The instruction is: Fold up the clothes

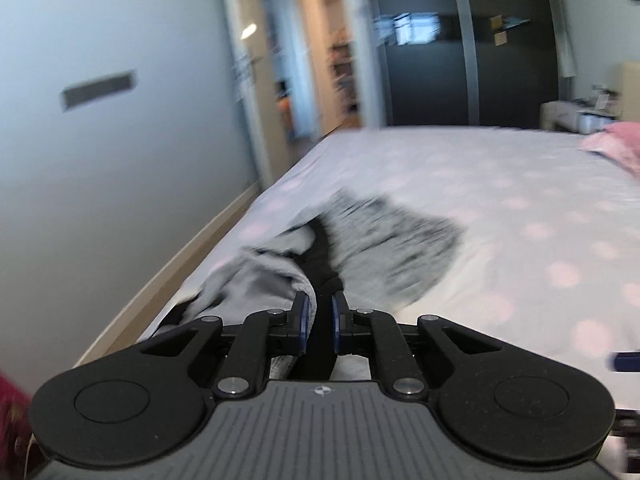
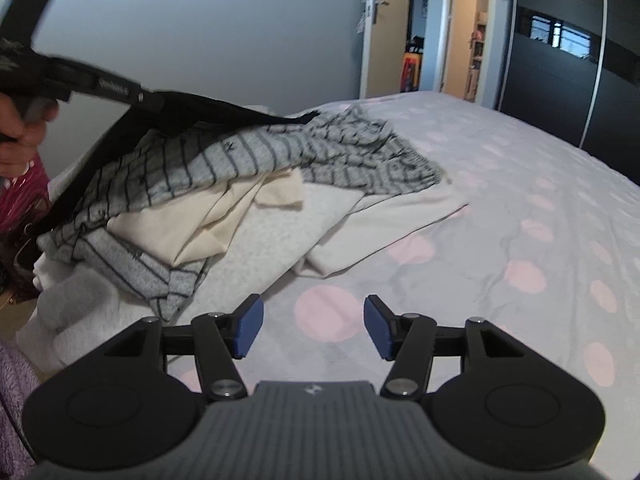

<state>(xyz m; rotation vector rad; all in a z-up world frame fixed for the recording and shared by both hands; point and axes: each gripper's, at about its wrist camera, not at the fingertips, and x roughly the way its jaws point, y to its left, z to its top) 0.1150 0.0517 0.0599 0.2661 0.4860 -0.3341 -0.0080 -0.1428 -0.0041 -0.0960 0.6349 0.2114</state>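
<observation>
The left tongs (image 1: 319, 312) pinch a black garment (image 1: 322, 256), lifting it over the rumpled pile of clothes (image 2: 208, 208) at the bed's (image 2: 500, 240) edge. Beside that pile of striped grey knit and cream cloth, the right tongs (image 2: 312, 326) hang spread above the pink-dotted sheet.

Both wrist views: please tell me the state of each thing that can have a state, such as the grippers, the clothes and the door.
left gripper: shut on black garment
black garment: lifted, stretched off the pile
right gripper: open, holds nothing, over the bed
grey striped garment: unfolded, crumpled on top of the pile
cream garment: unfolded, under the striped one
bed: covered by dotted sheet
door: open
</observation>
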